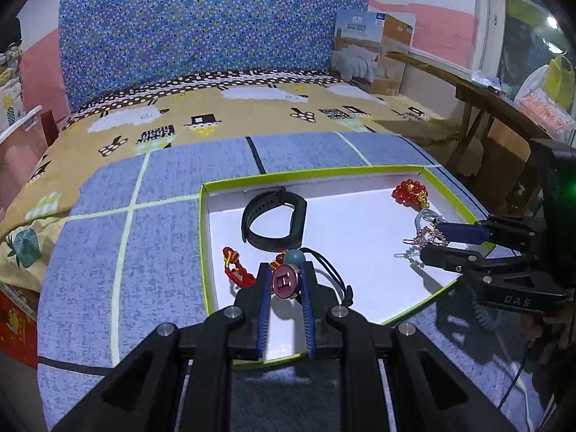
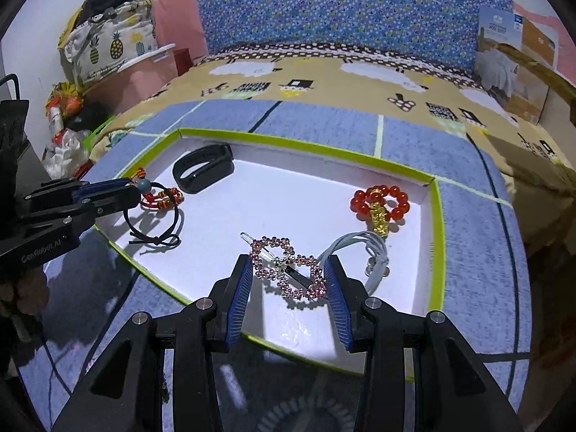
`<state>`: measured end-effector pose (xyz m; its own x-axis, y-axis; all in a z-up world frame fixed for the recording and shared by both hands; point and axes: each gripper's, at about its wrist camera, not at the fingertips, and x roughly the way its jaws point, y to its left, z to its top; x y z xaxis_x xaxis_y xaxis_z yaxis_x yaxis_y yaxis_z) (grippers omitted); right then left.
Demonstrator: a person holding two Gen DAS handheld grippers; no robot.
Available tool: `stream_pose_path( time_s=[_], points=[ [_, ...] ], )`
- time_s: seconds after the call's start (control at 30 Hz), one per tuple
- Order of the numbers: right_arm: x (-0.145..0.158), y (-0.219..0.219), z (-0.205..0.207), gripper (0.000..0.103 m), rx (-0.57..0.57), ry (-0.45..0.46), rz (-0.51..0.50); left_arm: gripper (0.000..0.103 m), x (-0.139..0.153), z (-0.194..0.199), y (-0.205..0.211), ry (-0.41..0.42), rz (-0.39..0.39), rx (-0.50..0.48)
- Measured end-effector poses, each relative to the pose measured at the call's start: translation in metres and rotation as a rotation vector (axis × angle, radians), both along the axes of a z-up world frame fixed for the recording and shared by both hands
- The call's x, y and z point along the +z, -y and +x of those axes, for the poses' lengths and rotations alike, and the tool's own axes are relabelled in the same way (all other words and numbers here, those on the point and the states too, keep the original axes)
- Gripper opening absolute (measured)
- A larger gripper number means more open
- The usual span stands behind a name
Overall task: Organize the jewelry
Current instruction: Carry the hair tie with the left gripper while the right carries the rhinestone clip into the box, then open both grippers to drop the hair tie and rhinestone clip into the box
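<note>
Left gripper clamps a round pink charm on a black cord, low over the near left part of the white tray. Right gripper pinches a rhinestone hair clip end to end, over the tray's near right part. Farther in: pale blue hair ties, red bead bracelet, red knotted cord. At the back, black wristband. Tray sits on a blue checked cloth.

Box rim lime — inside white; band black; beads red.
</note>
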<state>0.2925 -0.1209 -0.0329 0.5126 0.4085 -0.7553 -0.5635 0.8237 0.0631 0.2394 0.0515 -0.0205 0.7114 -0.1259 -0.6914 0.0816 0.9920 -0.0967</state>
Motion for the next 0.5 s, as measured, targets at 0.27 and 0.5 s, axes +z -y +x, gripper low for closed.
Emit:
stream_pose_path(
  time_s=[0.27, 0.5],
  points=[
    [-0.0030, -0.0066, 0.0043, 0.042, 0.021, -0.025, -0.016, 0.017, -0.0077, 0.0052, 0.0017, -0.036, 0.003, -0.002],
    [-0.0032, -0.0089, 0.0057, 0.043, 0.019, -0.026, -0.031, 0.018, -0.0088, 0.0056, 0.0029, -0.055, 0.000, -0.014]
  ],
)
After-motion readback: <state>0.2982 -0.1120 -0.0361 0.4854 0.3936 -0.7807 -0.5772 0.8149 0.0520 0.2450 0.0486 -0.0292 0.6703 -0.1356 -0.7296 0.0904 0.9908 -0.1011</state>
